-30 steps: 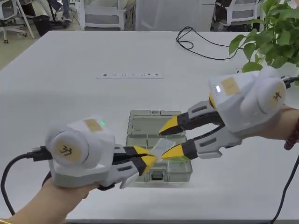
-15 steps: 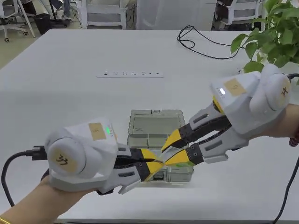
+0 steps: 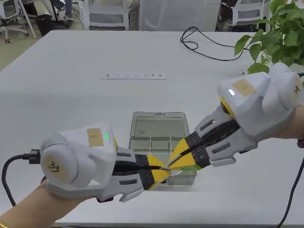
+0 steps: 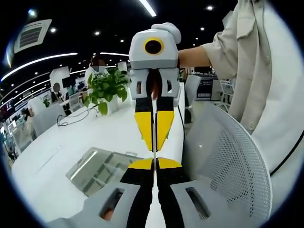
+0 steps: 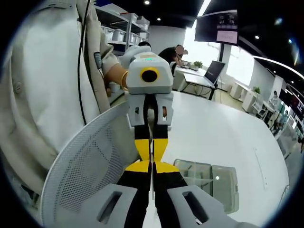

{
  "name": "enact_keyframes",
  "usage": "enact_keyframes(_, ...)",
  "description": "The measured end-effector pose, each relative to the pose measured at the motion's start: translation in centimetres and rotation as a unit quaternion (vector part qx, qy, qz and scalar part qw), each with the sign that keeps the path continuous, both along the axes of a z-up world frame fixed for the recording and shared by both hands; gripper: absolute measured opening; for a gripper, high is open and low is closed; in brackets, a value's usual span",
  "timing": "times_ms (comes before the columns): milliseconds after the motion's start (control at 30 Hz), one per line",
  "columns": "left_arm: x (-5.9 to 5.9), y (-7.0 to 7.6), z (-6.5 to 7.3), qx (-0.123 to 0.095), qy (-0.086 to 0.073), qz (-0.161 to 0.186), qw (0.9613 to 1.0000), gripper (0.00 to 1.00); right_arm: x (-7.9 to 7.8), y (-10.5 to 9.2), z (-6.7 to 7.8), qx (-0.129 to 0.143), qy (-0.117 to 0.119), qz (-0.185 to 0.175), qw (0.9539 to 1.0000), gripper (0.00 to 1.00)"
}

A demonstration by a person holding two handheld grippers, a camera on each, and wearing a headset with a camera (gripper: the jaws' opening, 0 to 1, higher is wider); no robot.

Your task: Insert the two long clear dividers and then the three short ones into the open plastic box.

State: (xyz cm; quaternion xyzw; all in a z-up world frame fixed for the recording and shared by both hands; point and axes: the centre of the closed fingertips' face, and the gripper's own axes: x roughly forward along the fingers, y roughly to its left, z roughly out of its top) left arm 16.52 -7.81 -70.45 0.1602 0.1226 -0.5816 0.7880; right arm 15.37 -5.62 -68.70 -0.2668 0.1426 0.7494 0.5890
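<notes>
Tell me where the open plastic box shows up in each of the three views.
Head view: the box sits low in the middle, lid lying open toward the far side.
Left gripper view: the box is at lower left.
Right gripper view: the box is at lower right.
Shared landmark: the white table it rests on.

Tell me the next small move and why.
Probably lower the clear divider toward the open box. Both the left gripper and right gripper are shut on it, tip to tip above the box's near edge, so it isn't seated in a slot yet.
</notes>
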Motion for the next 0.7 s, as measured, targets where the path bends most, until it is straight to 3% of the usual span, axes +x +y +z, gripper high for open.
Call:
enact_keyframes(367, 0.4, 0.0, -0.1, -0.010, -0.010, 0.019, 0.9997, 0.00, 0.5, -0.3, -0.2, -0.028, -0.007, -0.006, 0.9996, 0.02)
enact_keyframes(700, 1.3, 0.8, -0.4, -0.035, -0.001, 0.061, 0.9975, 0.17, 3.0, -1.0, -0.3, -0.069, -0.023, -0.027, 0.9970, 0.02)
